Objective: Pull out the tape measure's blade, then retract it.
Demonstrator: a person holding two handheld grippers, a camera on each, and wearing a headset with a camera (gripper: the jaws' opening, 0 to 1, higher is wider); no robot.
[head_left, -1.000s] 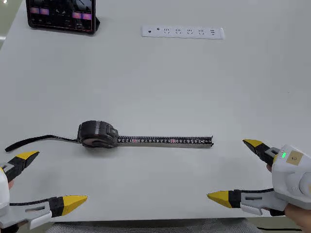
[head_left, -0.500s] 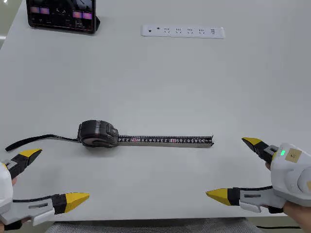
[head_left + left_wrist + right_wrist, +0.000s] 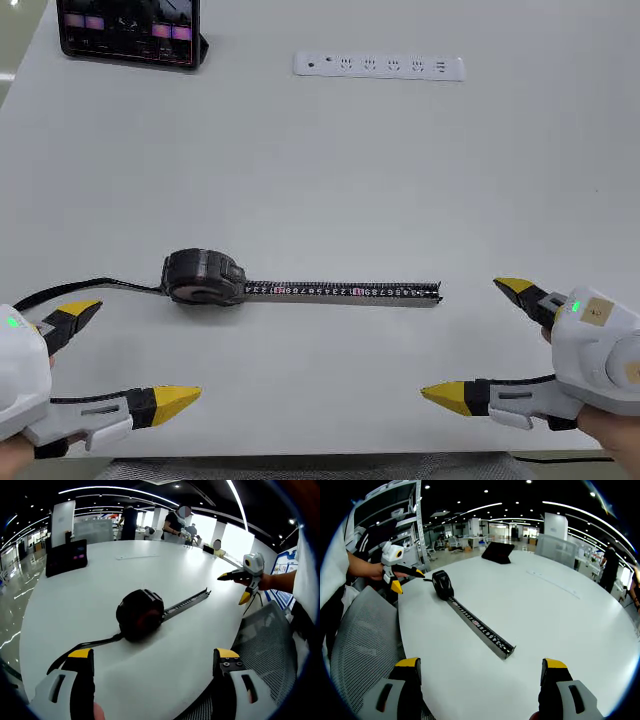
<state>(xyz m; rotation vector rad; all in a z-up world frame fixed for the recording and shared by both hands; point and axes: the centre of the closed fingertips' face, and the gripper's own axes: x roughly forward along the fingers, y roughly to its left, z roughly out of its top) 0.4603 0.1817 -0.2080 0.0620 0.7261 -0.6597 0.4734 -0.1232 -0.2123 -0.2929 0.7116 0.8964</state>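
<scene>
White table (image 3: 400, 180): tape measure (image 3: 203, 278), blade (image 3: 345, 291) out; power strip (image 3: 379, 66), tablet (image 3: 128, 28) beyond; left gripper (image 3: 145, 349), right gripper (image 3: 464, 338), jaws apart.

I see a matt black plastic tape measure case (image 3: 203, 277), its thin metal blade (image 3: 340, 291) faintly glossy, on a smooth white tabletop (image 3: 350, 180).

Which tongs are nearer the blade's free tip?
The right tongs, open beside the blade tip; the left tongs sit at the opposite end, near the case.
</scene>
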